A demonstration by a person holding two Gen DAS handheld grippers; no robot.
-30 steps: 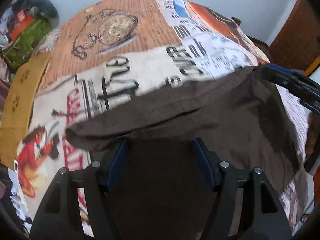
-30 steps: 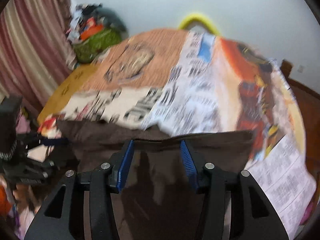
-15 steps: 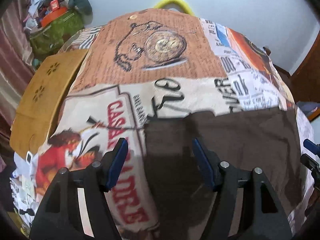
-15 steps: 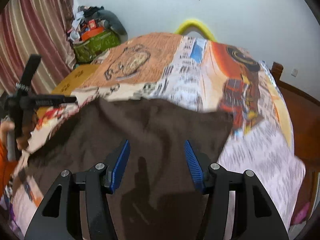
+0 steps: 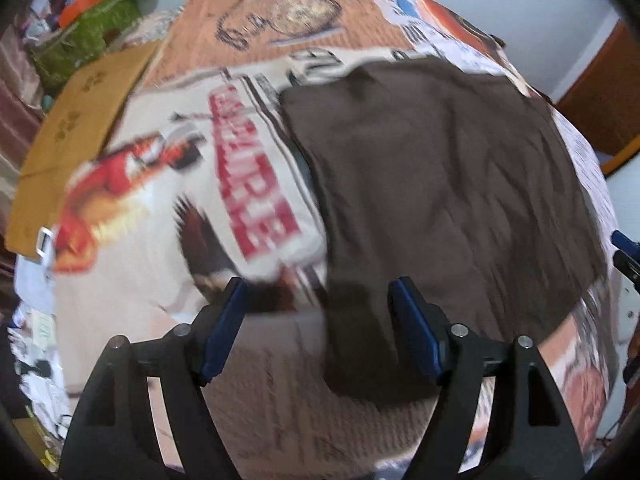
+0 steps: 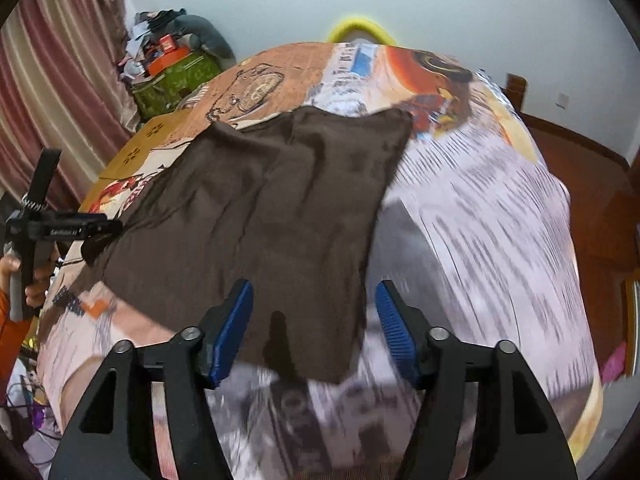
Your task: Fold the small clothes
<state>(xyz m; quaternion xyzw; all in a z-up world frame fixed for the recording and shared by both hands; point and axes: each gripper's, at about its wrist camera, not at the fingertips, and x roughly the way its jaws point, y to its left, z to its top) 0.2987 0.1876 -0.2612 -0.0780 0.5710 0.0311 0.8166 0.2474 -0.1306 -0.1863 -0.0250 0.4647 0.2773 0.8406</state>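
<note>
Nearest, my left gripper (image 5: 316, 328) and right gripper (image 6: 314, 328): blue-padded jaws opening, pinching nothing, near cloth corners between the pads untouched. Beyond, the dark brown fabric garment (image 6: 272, 216) lies spread on the printed bedspread (image 6: 480, 240). Farthest, a green bag (image 6: 176, 80).

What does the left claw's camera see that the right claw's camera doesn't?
Only the left wrist view shows the big red lettering printed on the bedspread. Only the right wrist view shows the striped curtain, the person's hand holding the left claw, and the wooden floor. Both show the brown cloth lying spread on the bedspread, the green bag, and each camera's own claw opening, nothing gripped.
</note>
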